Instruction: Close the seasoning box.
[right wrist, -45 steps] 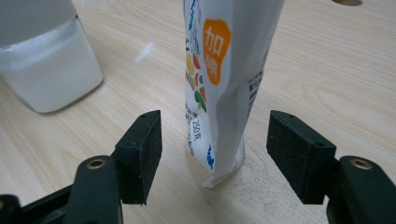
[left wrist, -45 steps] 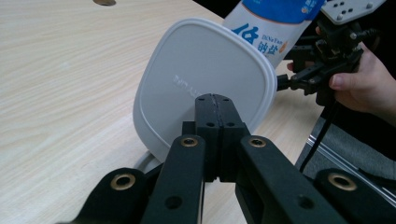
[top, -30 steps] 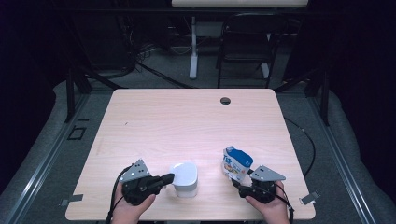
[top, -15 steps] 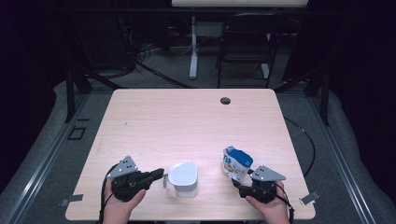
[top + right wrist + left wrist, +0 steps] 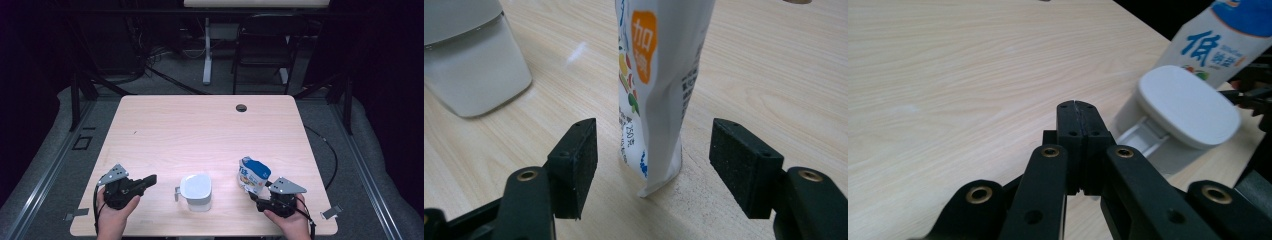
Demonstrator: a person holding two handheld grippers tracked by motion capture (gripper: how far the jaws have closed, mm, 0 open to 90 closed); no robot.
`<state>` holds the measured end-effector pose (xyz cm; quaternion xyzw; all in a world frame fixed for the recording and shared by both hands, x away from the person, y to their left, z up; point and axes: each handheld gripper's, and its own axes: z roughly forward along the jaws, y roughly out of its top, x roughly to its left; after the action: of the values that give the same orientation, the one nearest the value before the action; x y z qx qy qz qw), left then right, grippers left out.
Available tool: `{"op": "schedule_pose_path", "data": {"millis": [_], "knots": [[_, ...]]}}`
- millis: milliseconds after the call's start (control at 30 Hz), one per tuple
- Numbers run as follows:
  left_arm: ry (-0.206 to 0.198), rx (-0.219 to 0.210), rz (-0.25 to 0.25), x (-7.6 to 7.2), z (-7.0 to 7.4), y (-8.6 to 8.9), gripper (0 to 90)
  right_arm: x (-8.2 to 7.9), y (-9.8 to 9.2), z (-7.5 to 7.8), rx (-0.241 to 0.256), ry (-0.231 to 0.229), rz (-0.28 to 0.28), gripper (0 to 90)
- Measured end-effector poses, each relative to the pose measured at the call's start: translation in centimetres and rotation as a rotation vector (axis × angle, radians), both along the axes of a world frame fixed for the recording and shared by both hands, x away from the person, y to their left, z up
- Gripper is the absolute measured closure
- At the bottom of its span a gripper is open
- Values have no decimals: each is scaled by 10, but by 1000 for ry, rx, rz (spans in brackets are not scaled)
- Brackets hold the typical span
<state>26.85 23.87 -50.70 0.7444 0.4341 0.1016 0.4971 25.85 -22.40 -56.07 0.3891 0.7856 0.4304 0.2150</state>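
Note:
A white lidded container (image 5: 195, 190) with a small handle on its left stands near the table's front edge. It appears in the left gripper view as the white container (image 5: 1187, 107) and at the upper left of the right gripper view (image 5: 469, 55). A blue and white pouch (image 5: 253, 174) stands upright to its right, also seen as the pouch (image 5: 1220, 42). My left gripper (image 5: 151, 179) is shut and empty, a short way left of the container. My right gripper (image 5: 254, 196) is open, its jaws standing on either side of the pouch's base (image 5: 659, 125) without touching.
The wooden table (image 5: 200, 130) has a dark round hole (image 5: 241, 107) near its far edge. A chair (image 5: 262, 47) and a stand base sit on the floor beyond the table. Tape strips mark the floor at both front corners.
My left gripper has drawn back to the left, away from the white container it was next to. The right gripper and pouch have stayed put.

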Motion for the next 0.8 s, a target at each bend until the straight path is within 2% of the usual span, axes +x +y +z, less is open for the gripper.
{"op": "schedule_pose_path", "data": {"millis": [233, 433, 667, 800], "knots": [[23, 45, 89, 8, -16, 19, 886, 1, -1, 0, 1, -1, -1, 356], [40, 107, 148, 13, -29, 32, 879, 0, -2, 0, -2, -4, -4, 358], [87, 138, 202, 19, -48, 46, 860, 1, -1, -1, -9, -5, -3, 359], [90, 137, 232, 20, -50, 57, 859, 0, -2, 0, -11, -8, -9, 359]]}}
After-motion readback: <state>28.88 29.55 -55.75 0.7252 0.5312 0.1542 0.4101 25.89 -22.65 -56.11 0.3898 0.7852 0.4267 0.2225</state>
